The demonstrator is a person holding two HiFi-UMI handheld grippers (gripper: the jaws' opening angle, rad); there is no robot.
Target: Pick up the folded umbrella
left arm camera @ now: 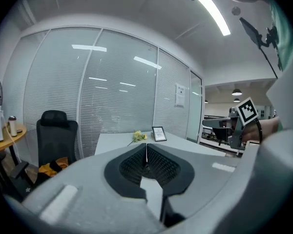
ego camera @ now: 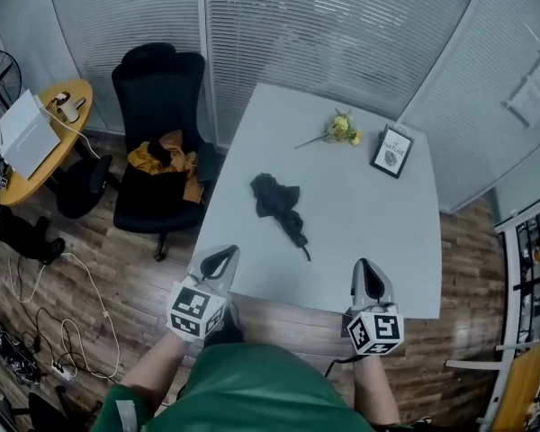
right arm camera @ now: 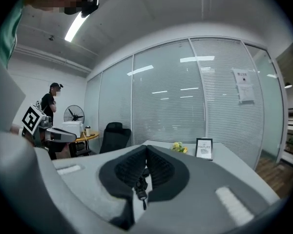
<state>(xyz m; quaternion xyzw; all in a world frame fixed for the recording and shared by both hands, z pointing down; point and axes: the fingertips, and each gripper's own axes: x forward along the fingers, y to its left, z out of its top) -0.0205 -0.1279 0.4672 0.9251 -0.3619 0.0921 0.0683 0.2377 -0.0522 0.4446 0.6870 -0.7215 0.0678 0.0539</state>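
Note:
The folded black umbrella (ego camera: 282,205) lies on the white table (ego camera: 378,232), near its middle, with its handle and strap pointing toward the front edge. My left gripper (ego camera: 221,257) hovers at the table's front left edge, jaws shut and empty. My right gripper (ego camera: 364,270) hovers at the front right edge, also shut with nothing in it. Both are well short of the umbrella. In the right gripper view the umbrella's handle (right arm camera: 140,186) shows below the shut right gripper (right arm camera: 146,150). The left gripper view shows the left gripper (left arm camera: 146,147) shut, and the umbrella is hidden.
A yellow flower (ego camera: 342,130) and a framed picture (ego camera: 392,151) sit at the table's far side. A black office chair (ego camera: 157,106) holding orange cloth stands left of the table. Further left are a round yellow table (ego camera: 58,147), a fan and floor cables (ego camera: 45,322). A person (right arm camera: 51,101) stands far left.

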